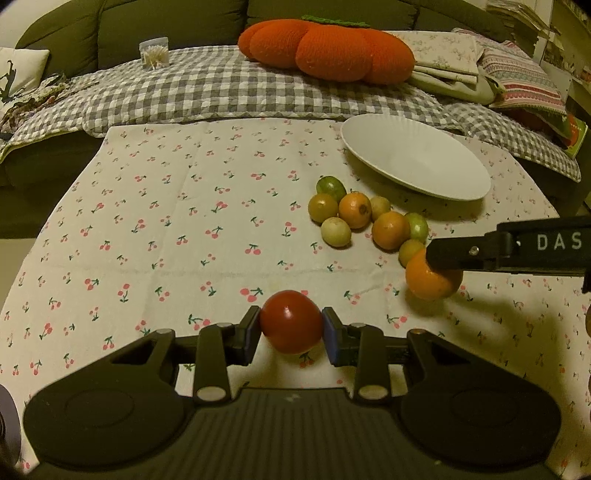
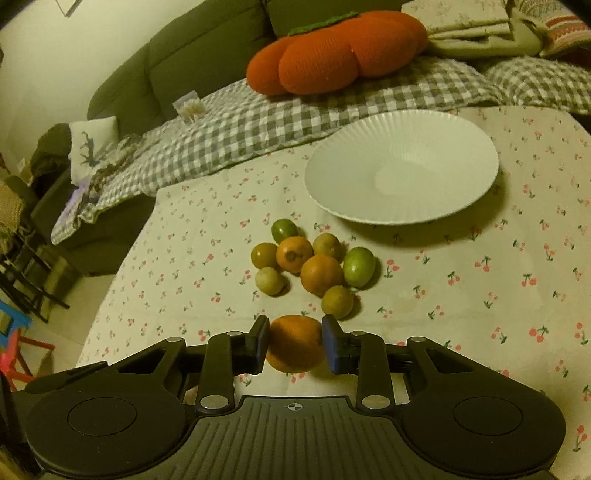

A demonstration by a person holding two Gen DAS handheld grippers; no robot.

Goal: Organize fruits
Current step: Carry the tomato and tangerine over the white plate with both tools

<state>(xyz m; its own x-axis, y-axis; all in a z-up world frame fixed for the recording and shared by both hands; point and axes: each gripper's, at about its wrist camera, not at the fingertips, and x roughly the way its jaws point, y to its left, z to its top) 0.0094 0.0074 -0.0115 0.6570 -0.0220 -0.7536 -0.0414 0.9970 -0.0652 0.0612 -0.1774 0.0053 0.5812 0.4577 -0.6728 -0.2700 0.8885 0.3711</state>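
Cherry-print cloth (image 1: 184, 221) is covering the table, with a sofa (image 1: 147, 22) and a pumpkin cushion (image 1: 325, 48) sitting behind it.

Step in hand — pickup. You are holding a fruit in each tool. Your left gripper (image 1: 291, 328) is clamping the tomato (image 1: 290, 321), both pads pressing its sides; it is sitting low over the cloth at the near edge, and whether it is lifted or resting I cannot tell. Your right gripper (image 2: 293, 341) is closing on the orange (image 2: 294, 343): the left pad is touching the skin, while the right pad is showing a thin gap, so I am judging this grip as seated but not fully proven. From the left view the orange is casting a shadow below and to the right, which suggests it is just off the cloth.

Container: the white plate (image 2: 369, 206) is standing at the far right of the table and is holding nothing — no fruit in it yet. The pile (image 2: 314, 266) of small green, yellow and orange fruit is lying on the cloth between your grippers and the plate, near its rim but not touching it.

Next move, as I am reading it: you are needing to carry both fruits up and over the pile to the plate, keeping clear of the loose ones. Round fruit is likely rolling on release, so be lowering each into the plate's dip before opening.
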